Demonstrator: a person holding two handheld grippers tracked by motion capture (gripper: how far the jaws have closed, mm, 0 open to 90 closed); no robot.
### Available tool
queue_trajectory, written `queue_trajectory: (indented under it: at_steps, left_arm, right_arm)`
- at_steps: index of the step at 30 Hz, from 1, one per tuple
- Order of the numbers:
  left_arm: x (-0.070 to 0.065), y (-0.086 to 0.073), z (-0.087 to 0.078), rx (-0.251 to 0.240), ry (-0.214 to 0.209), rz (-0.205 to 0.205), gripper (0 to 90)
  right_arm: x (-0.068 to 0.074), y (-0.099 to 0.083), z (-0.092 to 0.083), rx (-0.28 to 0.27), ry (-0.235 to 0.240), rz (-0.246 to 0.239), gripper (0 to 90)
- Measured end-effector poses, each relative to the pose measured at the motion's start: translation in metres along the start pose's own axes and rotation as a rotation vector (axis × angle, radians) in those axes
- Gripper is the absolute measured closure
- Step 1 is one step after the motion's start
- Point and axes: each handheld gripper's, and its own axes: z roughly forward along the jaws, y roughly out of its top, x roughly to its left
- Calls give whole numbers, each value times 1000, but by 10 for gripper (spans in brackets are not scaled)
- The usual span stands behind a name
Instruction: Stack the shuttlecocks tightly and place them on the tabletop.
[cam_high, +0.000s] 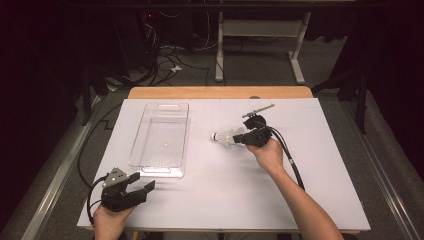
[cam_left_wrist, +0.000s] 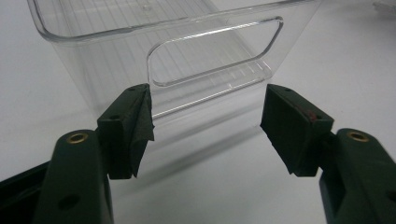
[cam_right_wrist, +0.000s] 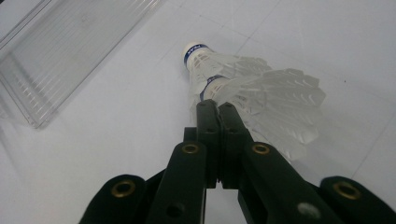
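Right gripper view: jaws pressed tight together, tips nipping the feathers of the shuttlecocks.
Right gripper: closed on the feather skirt, held by the right hand near the table's middle.
Shuttlecocks: two nested, white with blue bands, cork end pointing toward the clear bin; they sit at the white table surface, right of the bin.
Left gripper: jaws spread wide, nothing between the pads.
Left gripper view: open jaws face the bin's near end wall and its handle slot.
Clear bin: lies lengthwise at table left, just beyond the left gripper, well apart from the shuttlecocks.
Left hand: low at the near table edge.
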Motion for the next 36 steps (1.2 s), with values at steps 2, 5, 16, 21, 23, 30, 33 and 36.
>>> queue_trajectory:
  at_steps: [2,5,16,21,23,30,33,36]
  left_arm:
    - [0,0,0,2,-1,0,347]
    - [0,0,0,2,-2,0,347]
    - [0,0,0,0,-3,-1,347]
    - [0,0,0,2,-3,1,347]
    - [0,0,0,2,-3,0,347]
    - [0,0,0,0,-2,1,347]
    - [0,0,0,1,-3,3,347]
    - [0,0,0,1,-3,4,348]
  right_arm:
    - [0,1,1,3,1,7,900]
    - [0,2,2,0,0,3,900]
    - [0,5,6,-9,2,9,900]
    - [-1,7,8,-14,2,13,900]
    - [0,8,9,-14,2,18,900]
    - [-1,11,11,-23,5,17,900]
    - [0,12,13,-24,9,18,900]
    - [1,13,14,-26,13,21,900]
